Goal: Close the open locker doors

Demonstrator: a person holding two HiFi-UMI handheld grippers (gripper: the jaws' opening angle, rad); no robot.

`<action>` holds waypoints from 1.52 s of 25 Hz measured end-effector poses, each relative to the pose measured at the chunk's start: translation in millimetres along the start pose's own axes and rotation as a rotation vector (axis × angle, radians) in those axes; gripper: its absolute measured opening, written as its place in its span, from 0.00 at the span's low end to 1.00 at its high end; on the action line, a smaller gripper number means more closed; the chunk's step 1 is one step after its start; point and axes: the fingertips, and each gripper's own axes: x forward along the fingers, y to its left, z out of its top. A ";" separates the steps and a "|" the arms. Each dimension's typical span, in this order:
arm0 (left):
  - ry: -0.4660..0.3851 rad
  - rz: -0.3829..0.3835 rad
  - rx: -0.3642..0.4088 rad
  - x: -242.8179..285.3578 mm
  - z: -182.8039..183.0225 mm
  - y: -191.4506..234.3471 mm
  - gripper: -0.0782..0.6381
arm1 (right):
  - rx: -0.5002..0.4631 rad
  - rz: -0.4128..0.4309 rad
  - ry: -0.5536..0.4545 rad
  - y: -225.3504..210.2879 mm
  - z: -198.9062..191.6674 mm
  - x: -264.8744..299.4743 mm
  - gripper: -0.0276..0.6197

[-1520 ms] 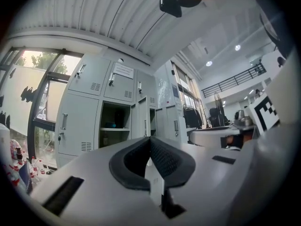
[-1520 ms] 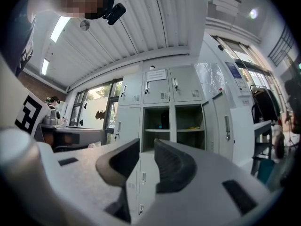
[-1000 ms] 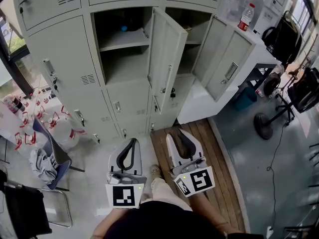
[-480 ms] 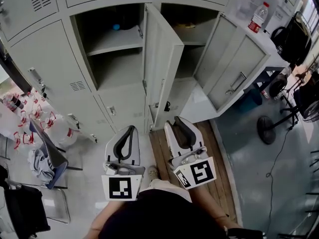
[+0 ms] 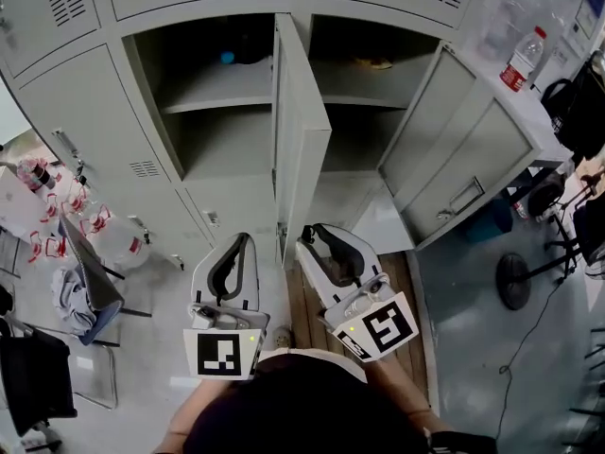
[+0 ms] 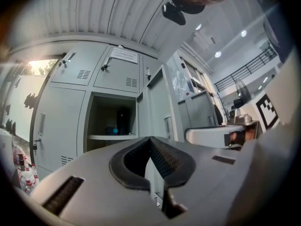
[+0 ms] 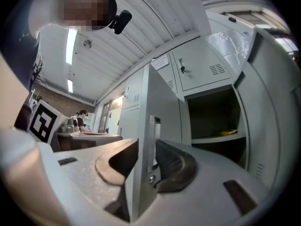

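Both grippers had closed in on the lockers [image 5: 85, 112]. The right gripper [image 5: 309, 235] had just been widening its jaws, which stood parted astride the free edge of the middle open door [image 5: 301, 149] without visibly pinching it. The left gripper [image 5: 244, 244], clenched on nothing, hung just left of that door. The second open door [image 5: 458, 159] stood well off to the right gripper's right. Neither door was closed yet, and the nearer one looked ready to be swung.

Pale grey locker doors [image 5: 301, 130]
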 end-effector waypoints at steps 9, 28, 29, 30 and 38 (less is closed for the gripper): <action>0.028 0.018 0.001 18.4 -4.9 -2.3 0.11 | 0.088 0.238 0.041 -5.0 -11.1 11.7 0.27; 0.025 0.029 0.021 22.7 -3.4 3.6 0.11 | 0.124 0.456 0.087 2.5 -22.6 23.9 0.27; 0.025 0.031 0.022 22.1 -3.3 4.3 0.11 | 0.124 0.460 0.088 3.8 -22.7 25.2 0.27; 0.026 0.034 0.022 21.5 -3.3 5.1 0.11 | 0.123 0.464 0.089 5.1 -22.8 26.4 0.27; 0.028 0.063 0.022 16.0 -3.1 14.6 0.11 | 0.135 0.473 0.083 13.1 -23.9 34.4 0.27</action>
